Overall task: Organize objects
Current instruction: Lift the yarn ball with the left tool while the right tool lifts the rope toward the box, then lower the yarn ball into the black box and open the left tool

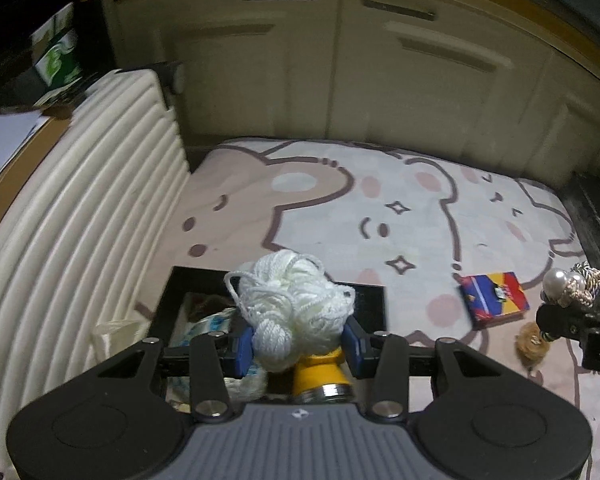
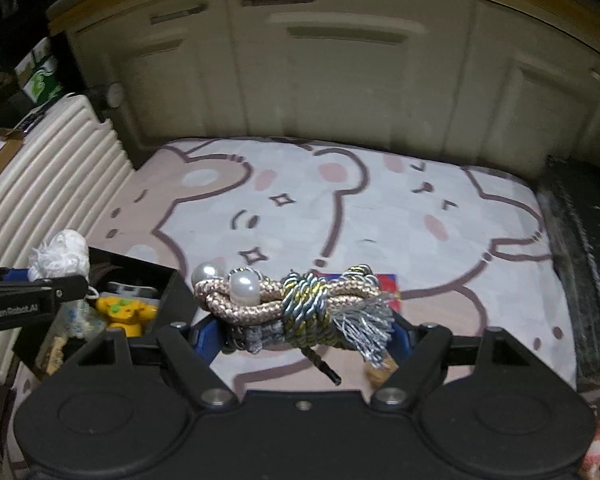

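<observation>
My left gripper (image 1: 298, 344) is shut on a bundle of white cord (image 1: 296, 300), held above a black box (image 1: 366, 300) at the mat's left. A yellow object (image 1: 320, 376) with a metal base lies in the box just under the cord. In the right wrist view my right gripper (image 2: 300, 336) is shut on a bundle of beige and silver-blue rope (image 2: 300, 300) with two pearl beads (image 2: 244, 286) and a grey tassel. From there the black box (image 2: 176, 292) sits to the left, with the yellow object (image 2: 126, 310) inside and the white cord (image 2: 62, 258) above it.
A red, blue and yellow card packet (image 1: 494, 298) lies on the bear-print mat (image 1: 340, 208). A brown fuzzy item (image 1: 534, 346) lies near it. A ribbed cream panel (image 1: 80, 220) borders the left, cream cabinet doors (image 1: 340, 60) the back, a dark case (image 2: 580, 264) the right.
</observation>
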Demonstrator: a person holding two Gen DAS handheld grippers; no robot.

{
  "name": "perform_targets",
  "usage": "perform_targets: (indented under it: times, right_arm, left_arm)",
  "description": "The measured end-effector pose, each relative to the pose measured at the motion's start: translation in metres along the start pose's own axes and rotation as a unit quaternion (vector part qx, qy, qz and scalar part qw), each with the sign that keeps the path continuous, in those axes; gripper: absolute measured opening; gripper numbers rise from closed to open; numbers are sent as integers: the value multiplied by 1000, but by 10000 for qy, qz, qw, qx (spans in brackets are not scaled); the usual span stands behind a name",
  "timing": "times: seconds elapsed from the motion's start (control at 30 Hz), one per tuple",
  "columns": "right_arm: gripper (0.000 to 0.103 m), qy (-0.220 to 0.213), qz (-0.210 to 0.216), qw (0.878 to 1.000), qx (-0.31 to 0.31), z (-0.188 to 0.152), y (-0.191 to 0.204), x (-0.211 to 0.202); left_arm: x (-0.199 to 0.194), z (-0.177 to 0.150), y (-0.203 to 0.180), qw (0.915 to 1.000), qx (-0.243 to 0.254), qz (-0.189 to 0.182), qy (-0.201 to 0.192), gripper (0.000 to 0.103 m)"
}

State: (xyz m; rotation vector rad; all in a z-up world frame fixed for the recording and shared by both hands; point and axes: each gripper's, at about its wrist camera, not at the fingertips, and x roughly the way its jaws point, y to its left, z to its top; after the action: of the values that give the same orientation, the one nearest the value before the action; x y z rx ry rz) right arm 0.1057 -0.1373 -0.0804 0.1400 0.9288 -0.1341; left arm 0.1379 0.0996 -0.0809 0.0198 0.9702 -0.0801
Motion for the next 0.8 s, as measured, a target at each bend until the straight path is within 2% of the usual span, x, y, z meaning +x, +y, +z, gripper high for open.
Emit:
perform_targets:
  times: [0.4, 0.67, 0.8]
  right_arm:
    - [79, 120, 374, 9989, -271, 7, 40, 12]
    - [80, 256, 704, 9964, -396, 8, 64, 16]
    - [80, 324, 821, 9949, -488, 7, 75, 16]
  left_arm:
    - [8, -8, 54, 9989, -383, 211, 153, 45]
    - [24, -15, 68, 9984, -397, 117, 372, 45]
    - [39, -15, 72, 9982, -370, 182, 440, 45]
